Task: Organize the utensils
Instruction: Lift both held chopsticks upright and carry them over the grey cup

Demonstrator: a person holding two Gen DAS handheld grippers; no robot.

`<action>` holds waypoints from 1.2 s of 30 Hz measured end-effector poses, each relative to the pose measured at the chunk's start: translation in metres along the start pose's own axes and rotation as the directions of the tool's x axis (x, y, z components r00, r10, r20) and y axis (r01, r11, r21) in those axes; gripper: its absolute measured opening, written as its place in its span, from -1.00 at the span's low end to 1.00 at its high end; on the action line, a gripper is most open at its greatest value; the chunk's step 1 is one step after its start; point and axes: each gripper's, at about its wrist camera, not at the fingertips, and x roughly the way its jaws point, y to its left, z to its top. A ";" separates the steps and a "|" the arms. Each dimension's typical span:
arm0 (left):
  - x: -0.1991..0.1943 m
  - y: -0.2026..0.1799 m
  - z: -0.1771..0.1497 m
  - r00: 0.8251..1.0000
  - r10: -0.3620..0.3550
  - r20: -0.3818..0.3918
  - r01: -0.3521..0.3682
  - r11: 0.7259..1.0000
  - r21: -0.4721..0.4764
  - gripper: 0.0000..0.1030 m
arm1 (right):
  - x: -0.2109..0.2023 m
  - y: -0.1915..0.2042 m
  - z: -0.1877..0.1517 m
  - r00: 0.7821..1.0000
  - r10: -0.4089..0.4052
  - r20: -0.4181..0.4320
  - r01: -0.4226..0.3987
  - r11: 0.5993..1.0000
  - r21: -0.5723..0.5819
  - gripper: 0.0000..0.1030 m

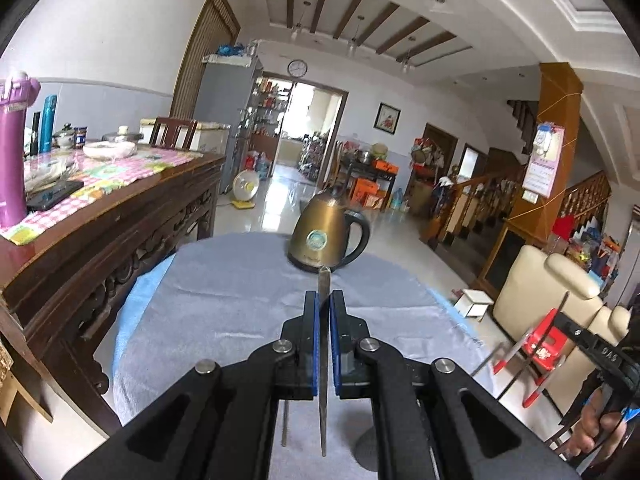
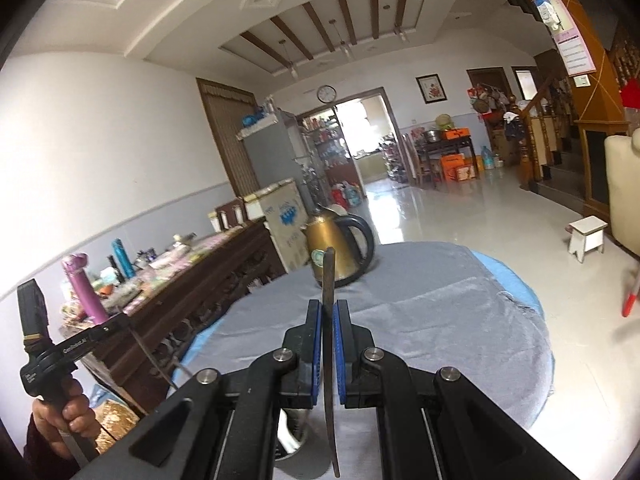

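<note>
My left wrist cam looks fwd along its fingers [image 1: 312, 316], tilted slightly down over the table [image 1: 224, 280]. Right cam does likewise, from further right. Both share the kettle [image 1: 326, 236] and the room beyond.

A glossy pale tiled floor [image 1: 280, 208] reflected daylight from an open doorway [image 1: 310, 128] under a round wall clock [image 1: 297, 67]. A carved dark wooden sideboard [image 1: 120, 232] stood along the white wall [image 1: 100, 20] on the left, a cream sofa [image 1: 548, 296] and wooden staircase [image 1: 480, 196] on the right. Brown slats [image 2: 320, 28] crossed the recessed white ceiling.
</note>
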 end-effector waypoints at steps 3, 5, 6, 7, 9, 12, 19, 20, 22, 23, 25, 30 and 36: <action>-0.015 -0.010 0.008 0.999 -0.025 0.026 0.025 1.000 0.009 -0.90 | -0.009 0.012 0.003 0.999 0.027 0.026 -0.027 1.000 -0.007 -0.87; -0.024 -0.017 0.013 0.998 -0.045 0.038 0.044 0.999 0.015 -0.90 | -0.012 0.019 0.005 0.998 0.042 0.047 -0.042 0.999 -0.010 -0.87; -0.027 -0.020 0.014 0.998 -0.051 0.043 0.051 0.999 0.016 -0.90 | -0.015 0.023 0.006 0.997 0.049 0.062 -0.048 0.999 -0.013 -0.87; -0.030 -0.022 0.016 0.997 -0.060 0.048 0.059 0.998 0.016 -0.90 | -0.015 0.026 0.007 0.996 0.052 0.069 -0.051 0.999 -0.015 -0.87; -0.035 -0.028 0.018 0.995 -0.083 0.059 0.082 0.997 0.013 -0.90 | -0.017 0.031 0.008 0.994 0.059 0.094 -0.058 0.998 -0.015 -0.87; -0.039 -0.034 0.021 0.991 -0.105 0.080 0.105 0.994 0.006 -0.90 | -0.018 0.039 0.007 0.988 0.071 0.139 -0.070 0.998 -0.009 -0.87; -0.032 -0.043 0.017 0.982 -0.158 0.105 0.162 0.986 -0.031 -0.90 | -0.007 0.061 -0.008 0.982 0.046 0.185 -0.034 0.997 -0.068 -0.87; -0.028 -0.044 0.016 0.982 -0.160 0.103 0.165 0.986 -0.037 -0.90 | -0.001 0.064 -0.012 0.985 0.042 0.169 -0.028 0.996 -0.082 -0.87; -0.019 -0.049 0.010 0.986 -0.143 0.083 0.146 0.989 -0.030 -0.90 | 0.006 0.066 -0.017 0.988 0.039 0.147 -0.026 0.995 -0.094 -0.87; -0.016 -0.049 0.006 0.987 -0.142 0.071 0.144 0.989 -0.028 -0.90 | 0.009 0.066 -0.019 0.990 0.039 0.135 -0.026 0.995 -0.097 -0.87; -0.009 -0.050 0.001 0.988 -0.146 0.047 0.147 0.989 -0.032 -0.90 | 0.015 0.066 -0.023 0.993 0.035 0.110 -0.024 0.995 -0.099 -0.87; 0.000 -0.054 -0.008 0.991 -0.132 0.004 0.132 0.991 -0.028 -0.90 | 0.019 0.060 -0.028 0.997 0.026 0.076 -0.018 0.995 -0.102 -0.87; 0.000 -0.058 -0.013 0.992 -0.125 -0.010 0.125 0.992 -0.020 -0.90 | 0.023 0.052 -0.035 0.999 0.025 0.038 -0.022 0.996 -0.089 -0.87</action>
